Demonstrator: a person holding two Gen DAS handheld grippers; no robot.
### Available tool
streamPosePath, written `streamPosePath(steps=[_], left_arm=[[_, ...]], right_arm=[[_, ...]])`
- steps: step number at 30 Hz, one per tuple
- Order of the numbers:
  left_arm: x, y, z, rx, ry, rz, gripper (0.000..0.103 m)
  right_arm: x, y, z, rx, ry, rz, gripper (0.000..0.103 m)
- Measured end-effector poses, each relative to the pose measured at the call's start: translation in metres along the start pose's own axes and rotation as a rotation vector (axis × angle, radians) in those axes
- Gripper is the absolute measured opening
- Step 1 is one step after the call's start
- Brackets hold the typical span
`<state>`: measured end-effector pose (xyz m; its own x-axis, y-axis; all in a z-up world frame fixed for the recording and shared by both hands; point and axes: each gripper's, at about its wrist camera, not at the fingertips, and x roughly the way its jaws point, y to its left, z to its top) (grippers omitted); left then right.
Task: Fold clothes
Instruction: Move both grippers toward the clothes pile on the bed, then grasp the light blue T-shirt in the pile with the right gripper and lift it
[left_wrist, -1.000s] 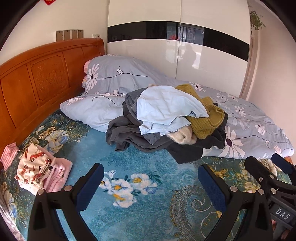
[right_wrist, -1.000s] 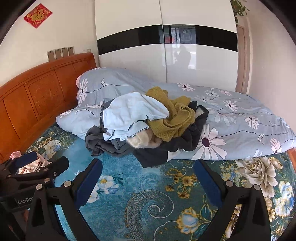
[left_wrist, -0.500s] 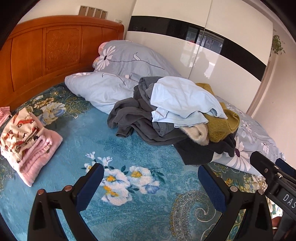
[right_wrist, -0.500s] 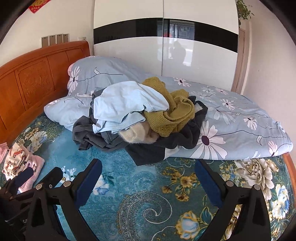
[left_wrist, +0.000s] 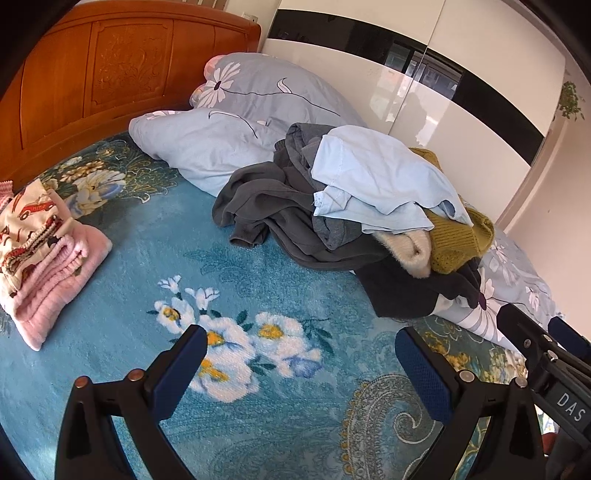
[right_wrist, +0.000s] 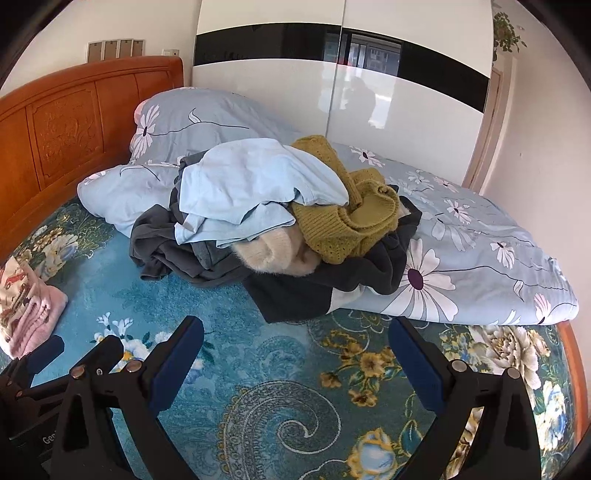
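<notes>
We see a white wardrobe (right_wrist: 369, 122) with a black band filling the upper frame, and a carved wooden headboard (right_wrist: 66, 122) at upper left. Below them the bed's blue floral cover (right_wrist: 280, 376) spreads across the lower frame. A pale blue duvet (right_wrist: 480, 251) with daisy prints lies along the right, and a matching pillow (left_wrist: 207, 147) sits by the headboard.

The pile of clothes (right_wrist: 280, 221) rests mid-frame, partly on the duvet: a light blue shirt (right_wrist: 251, 177) on top, a mustard knit (right_wrist: 343, 225) to its right, a cream fleece (right_wrist: 273, 254) and dark grey garments beneath.

A folded stack (left_wrist: 40, 251), pink under a car print, lies at the left edge.

Our left gripper (left_wrist: 299, 369) and right gripper (right_wrist: 295, 354) hover low, both spread wide and holding nothing.
</notes>
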<state>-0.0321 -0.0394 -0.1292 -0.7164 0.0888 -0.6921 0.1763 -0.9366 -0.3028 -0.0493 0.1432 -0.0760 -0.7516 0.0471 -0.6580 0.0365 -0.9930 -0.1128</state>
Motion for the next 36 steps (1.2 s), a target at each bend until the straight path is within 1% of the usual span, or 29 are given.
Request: streamPosePath(steps=[9,16,22,26,30,32,36], left_arm=[[0.015,-0.001,0.006,-0.003,0.017,-0.007,0.103],[0.028,0.005,0.014,-0.034,0.026,-0.03,0.103],[0.041,0.015,0.01,-0.087,0.043,-0.045,0.103],[0.05,0.019,0.007,-0.088,0.053,-0.034,0.103],[0.053,0.024,0.006,-0.1,0.045,-0.035,0.103],[0.05,0.027,0.005,-0.104,0.036,-0.045,0.103],[0.043,0.034,0.002,-0.079,0.029,-0.078,0.103]], right_arm=[[0.015,0.001,0.005,-0.014,0.011,-0.008,0.1],[0.031,0.006,0.015,-0.045,0.017,-0.02,0.1],[0.046,0.014,0.023,-0.074,0.02,-0.031,0.1],[0.058,0.018,0.027,-0.095,0.029,-0.042,0.1],[0.071,0.021,0.032,-0.114,0.044,-0.046,0.1],[0.079,0.022,0.038,-0.129,0.042,-0.047,0.1],[0.097,0.024,0.065,-0.188,-0.013,-0.082,0.1]])
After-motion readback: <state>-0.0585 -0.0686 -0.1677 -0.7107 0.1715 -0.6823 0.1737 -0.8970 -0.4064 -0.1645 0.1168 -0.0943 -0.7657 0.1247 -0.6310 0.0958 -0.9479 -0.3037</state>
